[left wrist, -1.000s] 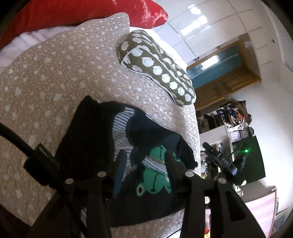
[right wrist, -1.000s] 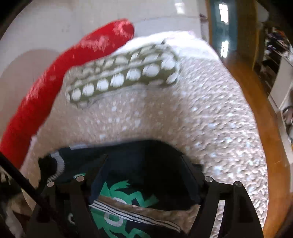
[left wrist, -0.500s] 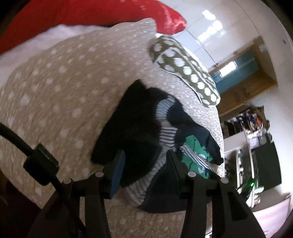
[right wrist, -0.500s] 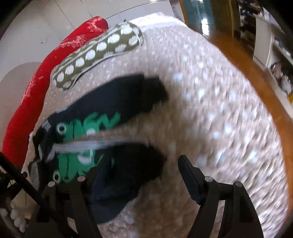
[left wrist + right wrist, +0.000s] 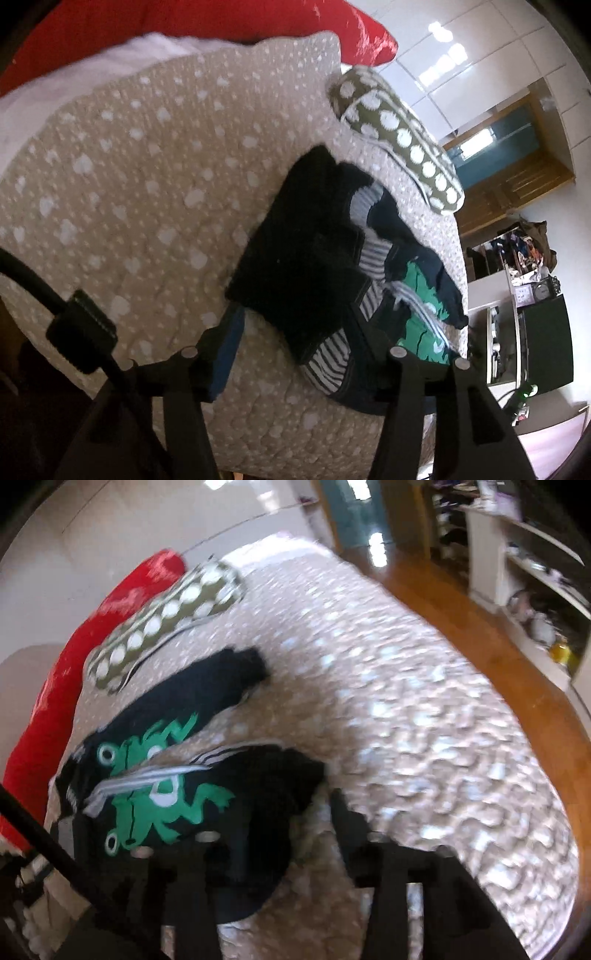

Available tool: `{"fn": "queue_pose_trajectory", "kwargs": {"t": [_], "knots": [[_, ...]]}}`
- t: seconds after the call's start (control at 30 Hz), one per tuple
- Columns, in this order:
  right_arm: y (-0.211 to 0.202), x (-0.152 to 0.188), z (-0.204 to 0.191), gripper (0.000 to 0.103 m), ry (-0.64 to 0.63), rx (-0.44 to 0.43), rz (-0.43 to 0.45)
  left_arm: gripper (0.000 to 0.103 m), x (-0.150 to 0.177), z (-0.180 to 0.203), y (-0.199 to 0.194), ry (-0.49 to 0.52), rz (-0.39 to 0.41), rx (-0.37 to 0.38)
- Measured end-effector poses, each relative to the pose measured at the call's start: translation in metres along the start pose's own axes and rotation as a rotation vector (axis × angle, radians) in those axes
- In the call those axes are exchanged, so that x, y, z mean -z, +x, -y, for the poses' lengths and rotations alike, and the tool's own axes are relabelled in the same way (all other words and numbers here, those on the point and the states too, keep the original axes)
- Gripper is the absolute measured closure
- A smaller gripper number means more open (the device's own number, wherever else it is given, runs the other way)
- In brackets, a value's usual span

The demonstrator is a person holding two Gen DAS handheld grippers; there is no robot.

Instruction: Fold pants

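Pants [image 5: 306, 266] lying bunched, legs splayed near bed [image 5: 140, 177] edge; folding barely starting. Left hand-held gripper [image 5: 295, 332] just opening, straddling waistband; right hand-held gripper [image 5: 280, 827] closing around leg, neither visibly clamping.

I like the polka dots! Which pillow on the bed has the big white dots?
The olive-green pillow lying just beyond the dark pants. The red pillow behind it has no big dots.
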State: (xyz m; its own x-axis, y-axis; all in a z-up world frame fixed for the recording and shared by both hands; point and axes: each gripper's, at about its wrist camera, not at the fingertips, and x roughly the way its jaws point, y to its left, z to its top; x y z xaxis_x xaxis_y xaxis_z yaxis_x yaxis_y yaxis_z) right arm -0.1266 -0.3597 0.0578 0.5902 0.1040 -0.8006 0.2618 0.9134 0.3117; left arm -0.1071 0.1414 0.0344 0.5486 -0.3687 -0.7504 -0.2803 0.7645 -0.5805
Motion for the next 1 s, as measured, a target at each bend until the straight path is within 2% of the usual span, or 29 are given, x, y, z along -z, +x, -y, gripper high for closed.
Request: {"fn": "queue_pose_trajectory", "kwargs": {"t": [0.13, 0.17, 0.2, 0.23, 0.33, 0.43, 0.5, 0.57, 0.63, 0.73, 0.83, 1.0], "knots": [[-0.017, 0.005, 0.011, 0.048, 0.074, -0.02, 0.037, 0.049, -0.001, 0.006, 0.019, 0.0, -0.024, -0.011], [-0.02, 0.009, 0.012, 0.048, 0.086, -0.027, 0.043, 0.056, -0.001, 0.008, 0.023, 0.012, -0.033, -0.018], [-0.022, 0.013, 0.011, 0.048, 0.09, -0.028, 0.047, 0.087, -0.001, 0.01, 0.028, 0.027, -0.048, -0.025], [-0.024, 0.016, 0.009, 0.048, 0.088, -0.028, 0.051, 0.095, 0.001, 0.014, 0.032, 0.045, -0.07, -0.047], [-0.03, 0.027, 0.0, 0.048, 0.07, -0.039, 0.052, 0.095, 0.01, 0.02, 0.025, 0.093, -0.042, -0.137], [-0.033, 0.034, -0.012, 0.048, 0.041, -0.055, 0.046, 0.094, 0.014, 0.015, 0.015, 0.087, -0.033, -0.188], [-0.031, 0.037, -0.022, 0.048, 0.021, -0.061, 0.038, 0.091, 0.016, 0.008, 0.01, 0.075, -0.047, -0.187], [-0.028, 0.042, -0.031, 0.048, 0.002, -0.075, 0.025, 0.091, 0.019, 0.005, 0.002, 0.075, -0.038, -0.154], [-0.023, 0.047, -0.038, 0.047, -0.014, -0.087, 0.008, 0.086, 0.022, 0.007, -0.007, 0.095, -0.019, -0.138], [-0.013, 0.056, -0.044, 0.047, -0.019, -0.092, -0.019, 0.072, 0.024, 0.013, -0.016, 0.129, 0.007, -0.132], [-0.01, 0.064, -0.049, 0.047, -0.035, -0.077, -0.02, 0.07, 0.028, 0.022, -0.024, 0.169, 0.045, -0.138], [-0.022, 0.067, -0.065, 0.047, -0.106, -0.059, 0.04, 0.067, 0.033, 0.05, -0.029, 0.277, 0.108, -0.15]]}}
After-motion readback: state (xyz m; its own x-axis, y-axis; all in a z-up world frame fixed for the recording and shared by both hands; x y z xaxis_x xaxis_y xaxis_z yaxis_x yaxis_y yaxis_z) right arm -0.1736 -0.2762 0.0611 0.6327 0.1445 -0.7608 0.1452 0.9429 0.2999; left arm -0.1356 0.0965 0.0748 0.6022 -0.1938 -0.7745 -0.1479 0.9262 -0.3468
